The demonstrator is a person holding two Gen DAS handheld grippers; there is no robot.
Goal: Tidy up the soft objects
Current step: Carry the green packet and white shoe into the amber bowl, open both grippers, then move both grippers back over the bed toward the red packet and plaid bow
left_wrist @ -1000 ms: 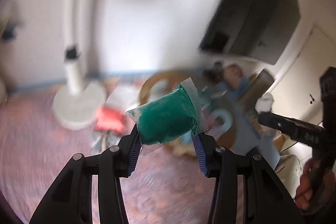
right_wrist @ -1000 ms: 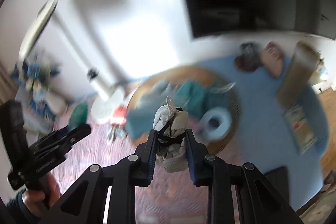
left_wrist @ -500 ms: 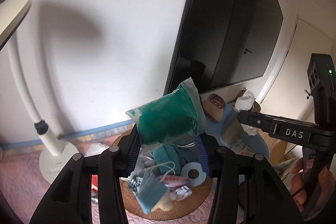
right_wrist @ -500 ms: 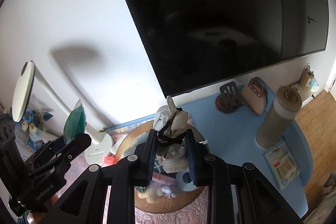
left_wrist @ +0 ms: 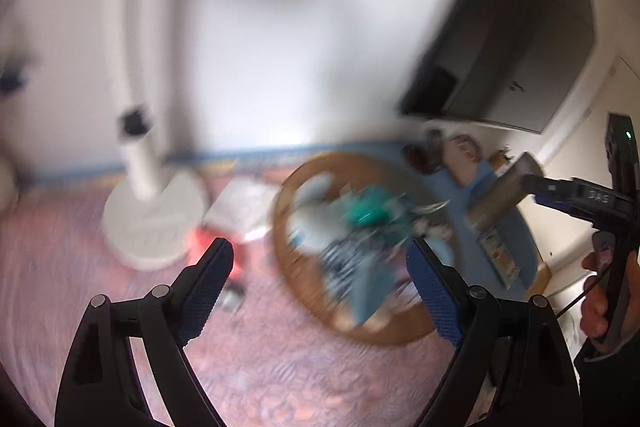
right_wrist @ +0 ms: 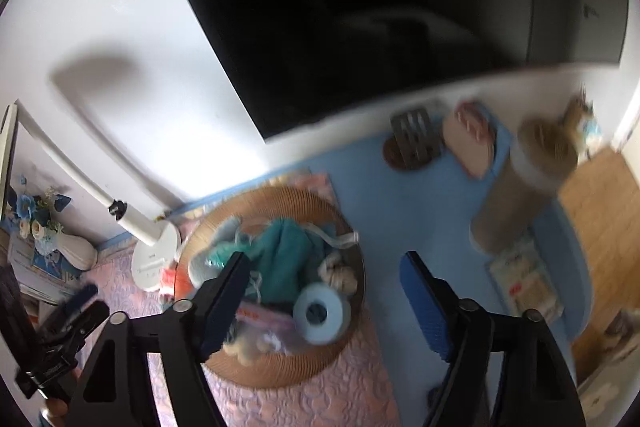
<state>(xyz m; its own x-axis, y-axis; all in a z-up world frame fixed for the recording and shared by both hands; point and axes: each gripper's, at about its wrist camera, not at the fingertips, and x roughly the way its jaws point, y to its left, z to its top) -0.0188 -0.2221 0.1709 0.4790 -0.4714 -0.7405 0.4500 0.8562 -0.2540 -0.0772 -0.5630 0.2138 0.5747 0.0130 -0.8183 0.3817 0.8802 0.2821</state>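
A round wicker basket [right_wrist: 344, 355] sits on the table, filled with soft things: teal cloth [right_wrist: 288, 251], a green bag [left_wrist: 366, 213], a beige bundle [right_wrist: 340, 273] and a pale blue tape roll [right_wrist: 320, 313]. It also shows, blurred, in the left wrist view [left_wrist: 304, 287]. My left gripper [left_wrist: 320, 281] is open and empty above the basket. My right gripper [right_wrist: 324, 301] is open and empty above it too. The left gripper also shows at the lower left of the right wrist view [right_wrist: 68, 323].
A white lamp base [right_wrist: 154, 259] stands left of the basket. A tall tan canister [right_wrist: 516, 195], a pink pouch [right_wrist: 472, 143] and a dark stand [right_wrist: 412, 139] sit on the blue surface [right_wrist: 380, 195]. A large black screen [right_wrist: 380, 7] hangs behind.
Both grippers have opened and tilted down. The green bag has left my left gripper and the beige bundle my right; both now lie in the basket.
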